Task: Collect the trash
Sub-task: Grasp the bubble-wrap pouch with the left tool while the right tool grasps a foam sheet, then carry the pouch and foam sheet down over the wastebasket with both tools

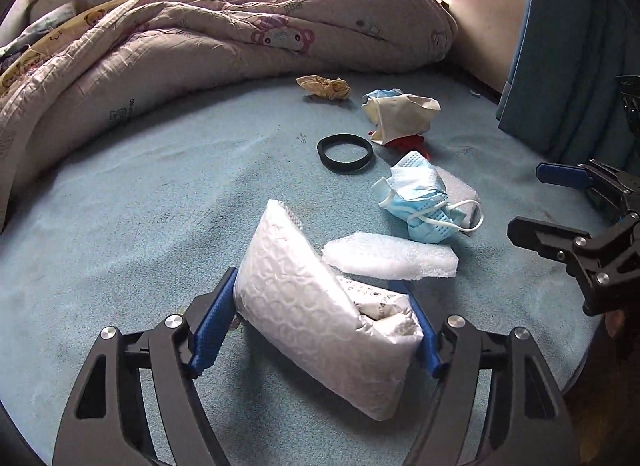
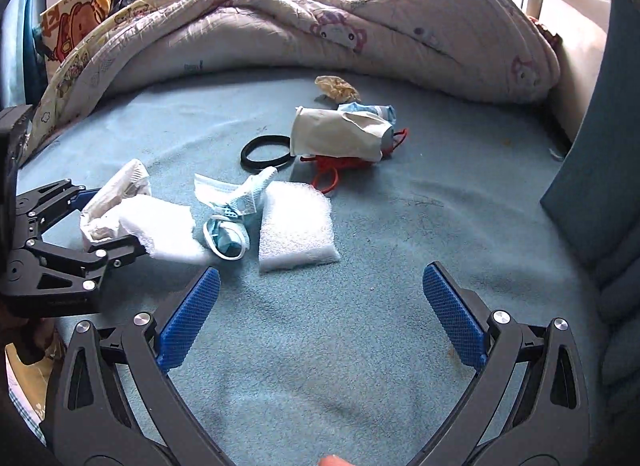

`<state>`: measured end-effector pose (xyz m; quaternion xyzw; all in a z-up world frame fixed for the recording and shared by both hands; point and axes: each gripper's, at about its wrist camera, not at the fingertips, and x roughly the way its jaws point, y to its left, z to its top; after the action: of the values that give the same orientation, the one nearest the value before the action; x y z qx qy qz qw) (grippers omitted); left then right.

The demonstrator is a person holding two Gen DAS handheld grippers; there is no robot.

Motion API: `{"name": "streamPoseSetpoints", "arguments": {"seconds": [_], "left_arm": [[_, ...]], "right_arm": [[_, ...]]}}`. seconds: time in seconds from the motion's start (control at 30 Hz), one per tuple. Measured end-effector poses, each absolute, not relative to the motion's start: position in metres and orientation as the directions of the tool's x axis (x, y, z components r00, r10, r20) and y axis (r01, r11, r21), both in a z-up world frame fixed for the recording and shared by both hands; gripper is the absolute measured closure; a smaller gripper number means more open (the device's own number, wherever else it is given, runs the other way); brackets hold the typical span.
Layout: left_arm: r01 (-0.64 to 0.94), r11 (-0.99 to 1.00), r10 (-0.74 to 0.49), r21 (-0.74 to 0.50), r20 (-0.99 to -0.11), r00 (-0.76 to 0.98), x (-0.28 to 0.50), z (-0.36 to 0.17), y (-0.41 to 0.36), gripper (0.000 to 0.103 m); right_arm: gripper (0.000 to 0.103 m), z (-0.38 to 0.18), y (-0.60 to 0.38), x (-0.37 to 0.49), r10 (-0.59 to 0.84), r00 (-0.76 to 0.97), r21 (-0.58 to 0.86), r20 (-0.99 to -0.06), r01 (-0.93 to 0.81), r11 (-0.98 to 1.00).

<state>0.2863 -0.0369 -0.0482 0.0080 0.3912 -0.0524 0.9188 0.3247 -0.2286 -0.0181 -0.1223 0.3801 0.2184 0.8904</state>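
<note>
Left gripper (image 1: 320, 330) is clasping the bubble mailer (image 1: 316, 322) | right gripper (image 2: 320, 314) is hovering open, empty, near the foam pad (image 2: 296, 225)

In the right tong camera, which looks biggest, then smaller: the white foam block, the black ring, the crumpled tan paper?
1. White foam block, though it lies nearest the camera.
2. Black ring.
3. Crumpled tan paper, farthest away.
</note>
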Motion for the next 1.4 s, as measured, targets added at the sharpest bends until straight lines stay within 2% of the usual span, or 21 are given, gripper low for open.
{"name": "streamPoseSetpoints", "arguments": {"seconds": [0.23, 0.37, 0.43, 0.53, 0.6, 0.67, 1.03, 1.4], "left_arm": [[0.099, 0.995, -0.076, -0.009, -0.708, 0.702, 0.277, -0.039, -0.026, 0.031], [0.097, 0.995, -0.078, -0.014, -0.711, 0.699, 0.275, -0.039, -0.021, 0.031], [0.095, 0.995, -0.084, -0.024, -0.712, 0.697, 0.275, -0.040, -0.019, 0.031], [0.094, 0.995, -0.088, -0.031, -0.712, 0.697, 0.272, -0.040, -0.019, 0.031], [0.096, 0.995, -0.090, -0.032, -0.711, 0.698, 0.270, -0.039, -0.019, 0.031], [0.100, 0.995, -0.091, -0.029, -0.711, 0.698, 0.266, -0.039, -0.019, 0.031], [0.112, 0.993, -0.106, -0.037, -0.698, 0.708, 0.237, -0.029, -0.023, 0.031], [0.142, 0.989, -0.137, -0.052, -0.704, 0.696, 0.161, -0.038, -0.031, 0.031]], "right_arm": [[0.005, -0.039, -0.207, 0.354, 0.231, 0.566, -0.126, -0.791, -0.521, 0.844], [0.008, -0.045, -0.194, 0.364, 0.242, 0.574, -0.134, -0.782, -0.535, 0.834], [0.016, -0.044, -0.191, 0.371, 0.266, 0.555, -0.100, -0.788, -0.542, 0.835], [0.032, -0.044, -0.191, 0.375, 0.309, 0.512, -0.028, -0.801, -0.549, 0.836], [0.051, -0.043, -0.193, 0.369, 0.322, 0.507, -0.016, -0.799, -0.555, 0.832], [0.057, -0.042, -0.197, 0.362, 0.330, 0.504, -0.010, -0.798, -0.559, 0.829], [0.057, -0.027, -0.224, 0.314, 0.359, 0.534, 0.014, -0.765, -0.545, 0.838], [0.057, -0.009, -0.217, 0.185, 0.464, 0.542, 0.015, -0.701, -0.638, 0.769]]}}
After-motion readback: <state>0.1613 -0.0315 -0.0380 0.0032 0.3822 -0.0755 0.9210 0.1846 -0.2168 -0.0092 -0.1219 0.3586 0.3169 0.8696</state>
